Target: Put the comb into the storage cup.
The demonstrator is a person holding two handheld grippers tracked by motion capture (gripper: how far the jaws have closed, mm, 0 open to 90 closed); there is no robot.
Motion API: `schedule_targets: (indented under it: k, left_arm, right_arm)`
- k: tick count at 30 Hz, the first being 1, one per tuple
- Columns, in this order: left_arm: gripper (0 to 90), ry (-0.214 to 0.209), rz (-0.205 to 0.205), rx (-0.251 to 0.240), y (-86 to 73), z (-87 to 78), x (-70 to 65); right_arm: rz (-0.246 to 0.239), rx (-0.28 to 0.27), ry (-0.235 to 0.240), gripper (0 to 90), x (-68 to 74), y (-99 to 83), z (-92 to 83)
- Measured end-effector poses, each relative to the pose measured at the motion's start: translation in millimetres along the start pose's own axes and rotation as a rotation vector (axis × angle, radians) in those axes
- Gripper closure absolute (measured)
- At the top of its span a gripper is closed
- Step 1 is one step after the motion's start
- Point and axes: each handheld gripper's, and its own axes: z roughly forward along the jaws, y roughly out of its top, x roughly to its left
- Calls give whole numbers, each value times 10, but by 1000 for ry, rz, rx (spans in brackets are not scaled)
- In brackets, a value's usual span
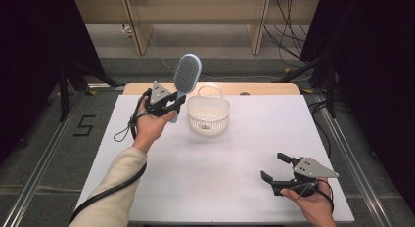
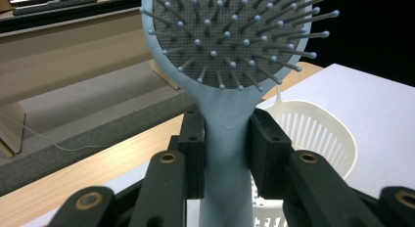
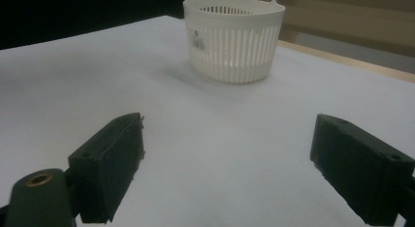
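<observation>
White sheeting covers the bench (image 1: 220, 163), whose wooden far edge is seen beyond it; grey floor, pale wooden furniture legs and dark curtains are seen behind, and a "5" is marked on the floor at the left.

Near the far middle of the bench a white slotted basket (image 1: 208, 114) is stood upright, with a small loop handle on its far rim. A small label is seen on its near wall in the right claw's view (image 3: 198, 41).

A person's left arm, in a pale sleeve (image 1: 115, 188), is reached in from the near left. The left claw (image 1: 169, 103) is held raised, just left of the basket. Its jaws are closed on the handle of a light blue hairbrush (image 1: 186, 76). The brush is held upright, head uppermost, above and just left of the basket's rim, off the bench. In the left claw's view the grey bristle pad (image 2: 230, 36) is seen facing the camera, with the handle pinched between both jaws.

At the near right the right claw (image 1: 274, 167) is held by a hand (image 1: 313, 202), low over the bench, well apart from the basket. Its jaws are spread wide, with nothing between them.
</observation>
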Motion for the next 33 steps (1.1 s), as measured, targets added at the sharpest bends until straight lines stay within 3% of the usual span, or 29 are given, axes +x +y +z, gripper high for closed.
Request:
schedule_targets:
  k: [33]
  left_arm:
    - [697, -1, 6, -3, 57, 61, -25]
  right_arm:
    - [1, 0, 2, 132, 3, 0, 1]
